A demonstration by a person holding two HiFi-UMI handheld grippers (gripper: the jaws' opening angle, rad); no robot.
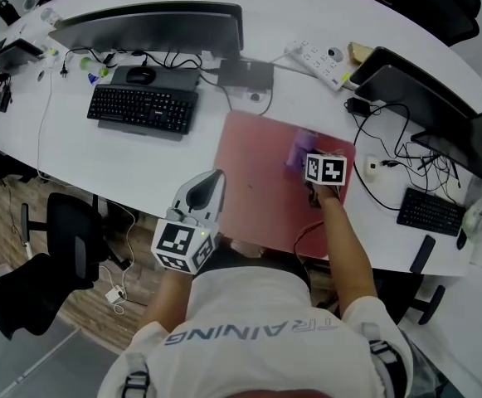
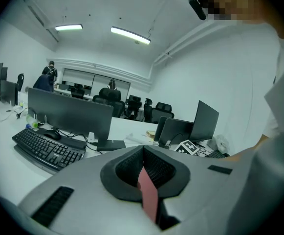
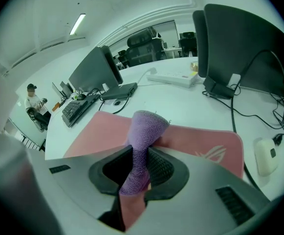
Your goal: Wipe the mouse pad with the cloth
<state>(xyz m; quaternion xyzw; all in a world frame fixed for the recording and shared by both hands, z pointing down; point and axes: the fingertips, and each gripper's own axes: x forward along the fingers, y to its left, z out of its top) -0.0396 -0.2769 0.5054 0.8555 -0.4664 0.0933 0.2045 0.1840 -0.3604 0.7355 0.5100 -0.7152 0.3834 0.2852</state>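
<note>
A pink mouse pad (image 1: pixel 257 181) lies on the white desk (image 1: pixel 99 160) in front of me. My right gripper (image 1: pixel 305 166) is over the pad's far right part, shut on a purple cloth (image 1: pixel 300 151). In the right gripper view the cloth (image 3: pixel 144 131) stands bunched up out of the jaws of the gripper (image 3: pixel 141 163), with the pad (image 3: pixel 200 141) beneath. My left gripper (image 1: pixel 216 178) sits at the pad's left edge. In the left gripper view its jaws (image 2: pixel 142 153) are closed together and a pink strip shows in the slit.
A black keyboard (image 1: pixel 143 106), a dark mouse (image 1: pixel 141 75) and a monitor (image 1: pixel 153 25) stand far left. A power strip (image 1: pixel 319 60) lies at the back. A white mouse (image 1: pixel 372 168), cables, dark screens (image 1: pixel 423 98) and a second keyboard (image 1: pixel 430 211) crowd the right. An office chair (image 1: pixel 66 235) stands beside the desk.
</note>
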